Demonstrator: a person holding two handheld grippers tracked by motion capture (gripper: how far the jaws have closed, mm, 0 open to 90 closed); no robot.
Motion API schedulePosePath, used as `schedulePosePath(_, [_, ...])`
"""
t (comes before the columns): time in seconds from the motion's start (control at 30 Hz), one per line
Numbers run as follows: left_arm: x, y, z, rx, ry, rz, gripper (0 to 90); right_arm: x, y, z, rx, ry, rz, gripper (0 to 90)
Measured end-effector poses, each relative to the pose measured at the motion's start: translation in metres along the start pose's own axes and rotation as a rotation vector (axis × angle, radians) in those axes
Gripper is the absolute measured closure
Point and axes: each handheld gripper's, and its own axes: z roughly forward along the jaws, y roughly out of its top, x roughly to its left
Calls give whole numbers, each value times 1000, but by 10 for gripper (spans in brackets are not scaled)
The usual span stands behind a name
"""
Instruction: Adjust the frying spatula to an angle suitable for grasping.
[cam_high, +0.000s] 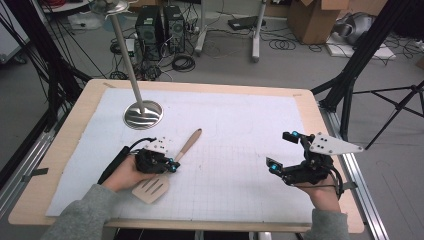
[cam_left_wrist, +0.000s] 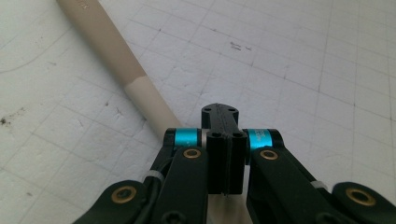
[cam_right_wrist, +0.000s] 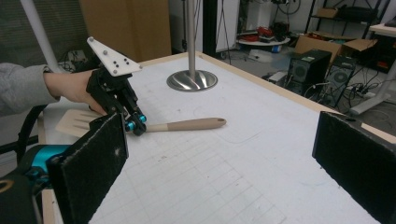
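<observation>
Where shut left gripper (cam_high: 172, 165) presses: spatula handle (cam_high: 189, 142).

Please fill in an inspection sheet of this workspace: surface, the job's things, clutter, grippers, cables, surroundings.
Surface: white gridded mat on a light wooden table.
Job's things: pale wooden slotted spatula lying flat on the mat.
Clutter: shiny metal stand with a round base at the mat's far left.
Grippers: left gripper shut on the spatula's handle; right gripper open, holding nothing.
Cables: black cable along the left hand.
Surroundings: computer towers, cardboard boxes, floor cables.
</observation>
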Motion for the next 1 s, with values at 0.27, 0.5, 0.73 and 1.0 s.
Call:
schedulePosePath(0.27, [-1,1,-2,11,16,1,898,-1,-1,0,5,6,1,23])
schedulePosePath(0.5, [-5,3,-2,47,34,11,898,-2,-2,-1,3,-6,4,23])
schedulePosePath(0.73, [-5,1,-5,66,38,16,898,-3,-2,-1,4,-7,6,23])
schedulePosePath(1.0, [-4,-2,-10,71,44,18,898,-3,-3,0,7,-5,4,23])
